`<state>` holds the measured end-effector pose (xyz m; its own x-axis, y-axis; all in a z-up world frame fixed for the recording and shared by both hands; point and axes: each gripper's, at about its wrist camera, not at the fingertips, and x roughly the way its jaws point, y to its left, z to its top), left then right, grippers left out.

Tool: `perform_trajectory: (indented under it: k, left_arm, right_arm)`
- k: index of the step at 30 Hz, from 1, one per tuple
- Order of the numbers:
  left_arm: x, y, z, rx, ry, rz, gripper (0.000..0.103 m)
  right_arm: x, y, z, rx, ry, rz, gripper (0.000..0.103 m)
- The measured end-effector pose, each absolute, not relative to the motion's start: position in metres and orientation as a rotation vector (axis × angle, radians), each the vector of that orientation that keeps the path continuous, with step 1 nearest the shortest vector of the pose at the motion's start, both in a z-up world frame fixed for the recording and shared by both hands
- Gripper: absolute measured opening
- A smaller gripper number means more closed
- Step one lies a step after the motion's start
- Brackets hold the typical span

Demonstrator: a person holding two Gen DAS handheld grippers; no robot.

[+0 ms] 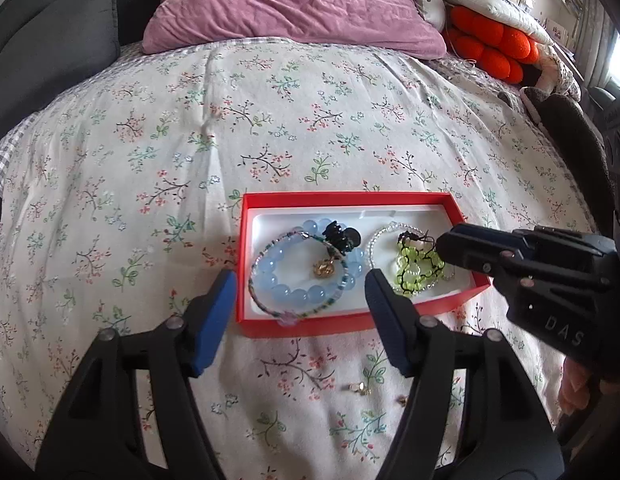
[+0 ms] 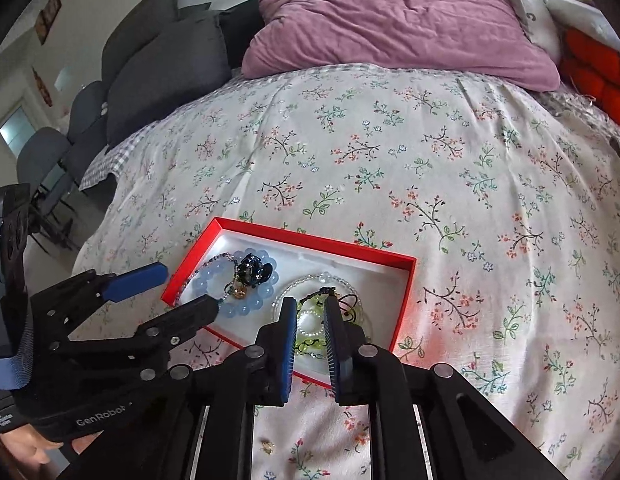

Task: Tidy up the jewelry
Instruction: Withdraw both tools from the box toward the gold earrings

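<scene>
A red box [image 1: 342, 199] [image 2: 310, 236] with a white lining lies on the floral bedcover. Its left half holds a pale blue bead bracelet [image 1: 277, 292] [image 2: 249, 309], a black clip [image 1: 342, 236] [image 2: 253, 270] and a gold charm [image 1: 324, 268]. In its right half a green bead bracelet [image 1: 410, 272] [image 2: 312, 345] lies on a clear bead bracelet [image 1: 374, 240] [image 2: 310, 278]. My left gripper [image 1: 301, 280] [image 2: 185, 288] is wide open over the box's left half, holding nothing. My right gripper [image 1: 444, 248] [image 2: 310, 304] hovers over the green bracelet, its jaws a narrow gap apart and not pressing on it.
Small gold earrings [image 1: 358, 387] [image 2: 267, 446] lie loose on the bedcover in front of the box. A purple pillow [image 1: 293, 4], an orange cushion [image 1: 490, 44] and grey cushions [image 2: 161, 68] line the far side. Grey chairs [image 2: 41, 160] stand beyond the bed's left edge.
</scene>
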<state>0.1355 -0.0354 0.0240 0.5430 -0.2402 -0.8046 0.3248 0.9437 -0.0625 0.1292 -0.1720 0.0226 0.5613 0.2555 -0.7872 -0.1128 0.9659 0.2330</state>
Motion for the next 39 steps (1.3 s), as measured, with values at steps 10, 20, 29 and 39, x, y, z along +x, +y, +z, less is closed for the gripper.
perform_trajectory:
  k: [10, 20, 29, 39]
  left_arm:
    - [0.113, -0.022, 0.023, 0.121, 0.973, -0.333, 0.081]
    - [0.095, -0.010, 0.004, 0.172, 1.048, -0.341, 0.081]
    - [0.088, 0.009, -0.021, 0.097, 1.139, -0.343, 0.081]
    - [0.075, -0.009, -0.032, 0.153, 1.083, -0.468, 0.071]
  right_arm:
    - [0.106, -0.178, 0.030, 0.126, 0.949, 0.227, 0.064]
    - [0.077, -0.179, 0.024, 0.045, 0.953, 0.229, 0.076]
    - [0.058, -0.178, 0.002, -0.013, 1.012, 0.220, 0.078]
    - [0.048, -0.170, -0.020, -0.049, 1.080, 0.235, 0.078]
